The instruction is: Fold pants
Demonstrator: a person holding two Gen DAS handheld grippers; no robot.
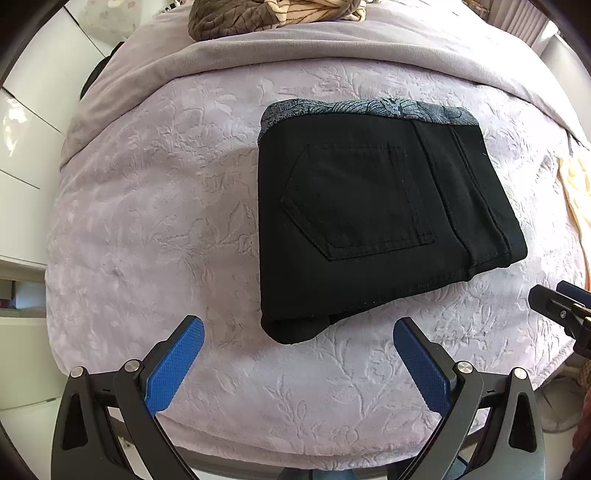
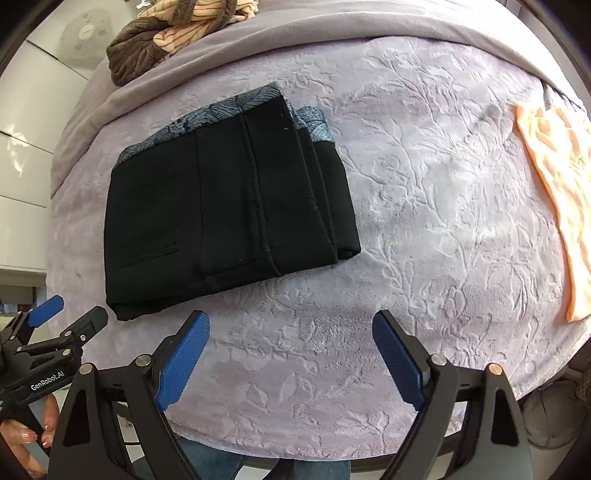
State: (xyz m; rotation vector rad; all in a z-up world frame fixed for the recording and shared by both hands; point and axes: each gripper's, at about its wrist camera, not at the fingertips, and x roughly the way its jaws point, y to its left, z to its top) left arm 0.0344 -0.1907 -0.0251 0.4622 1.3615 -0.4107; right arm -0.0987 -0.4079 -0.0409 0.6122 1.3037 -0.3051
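Note:
The black pants point(image 1: 369, 206) lie folded into a compact rectangle on the lilac embossed bedspread point(image 1: 166, 221), back pocket up, with a grey patterned lining showing along the far edge. They also show in the right wrist view point(image 2: 229, 206). My left gripper point(image 1: 297, 326) is open and empty, just short of the pants' near edge. My right gripper point(image 2: 290, 323) is open and empty, over bare bedspread to the right of the pants' near corner. The left gripper also shows at the left of the right wrist view point(image 2: 70, 314), and the right gripper's fingers point(image 1: 561, 299) at the right of the left wrist view.
A brown and cream crumpled blanket point(image 2: 166, 33) lies at the far side of the bed. A peach garment point(image 2: 554, 192) lies at the right. White cabinets point(image 1: 29, 147) stand to the left. The bed's near edge point(image 2: 295, 450) is just below the grippers.

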